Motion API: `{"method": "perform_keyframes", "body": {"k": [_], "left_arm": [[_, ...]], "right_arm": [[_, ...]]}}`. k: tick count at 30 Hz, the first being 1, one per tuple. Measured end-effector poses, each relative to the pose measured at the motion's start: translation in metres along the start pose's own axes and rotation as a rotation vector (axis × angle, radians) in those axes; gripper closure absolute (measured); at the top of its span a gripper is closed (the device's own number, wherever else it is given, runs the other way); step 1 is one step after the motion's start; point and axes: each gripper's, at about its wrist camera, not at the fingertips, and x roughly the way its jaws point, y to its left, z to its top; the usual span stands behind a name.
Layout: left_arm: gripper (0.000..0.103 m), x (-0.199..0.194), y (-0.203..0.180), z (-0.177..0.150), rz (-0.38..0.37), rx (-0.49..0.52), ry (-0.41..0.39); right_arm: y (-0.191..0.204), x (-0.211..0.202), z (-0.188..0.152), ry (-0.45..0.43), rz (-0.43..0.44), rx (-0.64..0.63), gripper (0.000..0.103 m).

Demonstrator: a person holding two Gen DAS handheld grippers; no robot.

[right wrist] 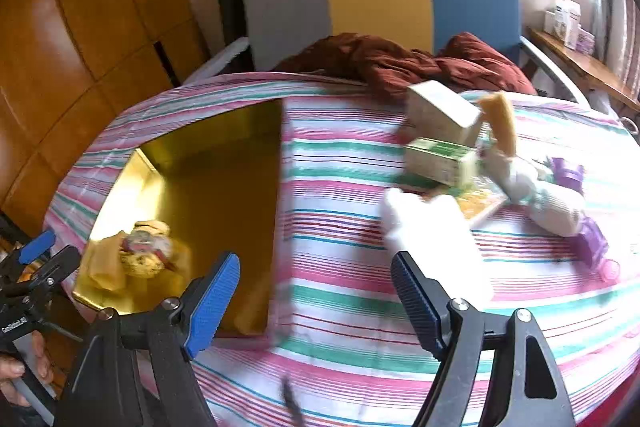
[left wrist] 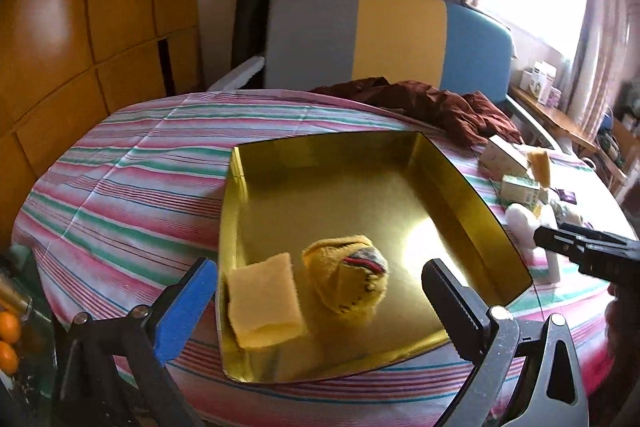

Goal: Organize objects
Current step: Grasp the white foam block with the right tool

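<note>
Gold tray [left wrist: 404, 187]: my landmark; it sits on the striped tablecloth [left wrist: 132, 171], shiny and stiff-looking, open side up.
Yellow sponge [left wrist: 264, 301]: lies inside the tray at its near-left corner; I'd judge it soft and light, easy to pinch across its flat faces.
Plush toy [left wrist: 346, 277]: inside the tray, just beside the sponge; fuzzy, squashy, nothing to break.
White soft thing [right wrist: 432, 227]: outside the tray to its right, blurred; probably light and yielding, best taken across its narrow middle.
Small boxes [right wrist: 440, 131]: further right of the tray, in a pile; likely thin card, so a gentle squeeze on the flat sides.
Left gripper [left wrist: 316, 291]: over the tray's near end, fingers spread wide, holding nothing.
Right gripper [right wrist: 316, 291]: right of the tray, near the white thing, fingers wide apart and empty.
</note>
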Motion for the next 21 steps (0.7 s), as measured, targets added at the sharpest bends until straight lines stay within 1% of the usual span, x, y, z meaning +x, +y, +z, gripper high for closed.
{"method": "perform_keyframes", "body": {"k": [3,5,8,10,15,20,21], "left_arm": [[0.000,0.003,-0.009,-0.001,-0.019,0.022,0.011],[0.000,0.005,-0.016,-0.001,-0.037,0.038,0.016],[0.000,0.008,-0.026,-0.002,-0.056,0.061,0.023],[0.000,0.010,-0.032,-0.002,-0.069,0.073,0.027],[0.000,0.013,-0.046,-0.001,-0.108,0.102,0.036],[0.000,0.015,-0.055,-0.001,-0.129,0.123,0.043],[0.000,0.015,-0.056,-0.001,-0.131,0.125,0.045]], "right_arm": [[-0.019,-0.002,-0.001,0.010,-0.038,0.004,0.023],[-0.034,-0.002,0.000,0.022,-0.070,0.007,0.020],[-0.051,-0.002,0.002,0.041,-0.101,0.010,0.019],[-0.057,0.002,0.005,0.068,-0.101,-0.004,0.018],[-0.062,0.020,0.011,0.145,-0.101,-0.114,0.017],[-0.067,0.039,0.011,0.205,-0.033,-0.158,0.017],[-0.067,0.043,0.011,0.208,-0.035,-0.163,0.017]]}}
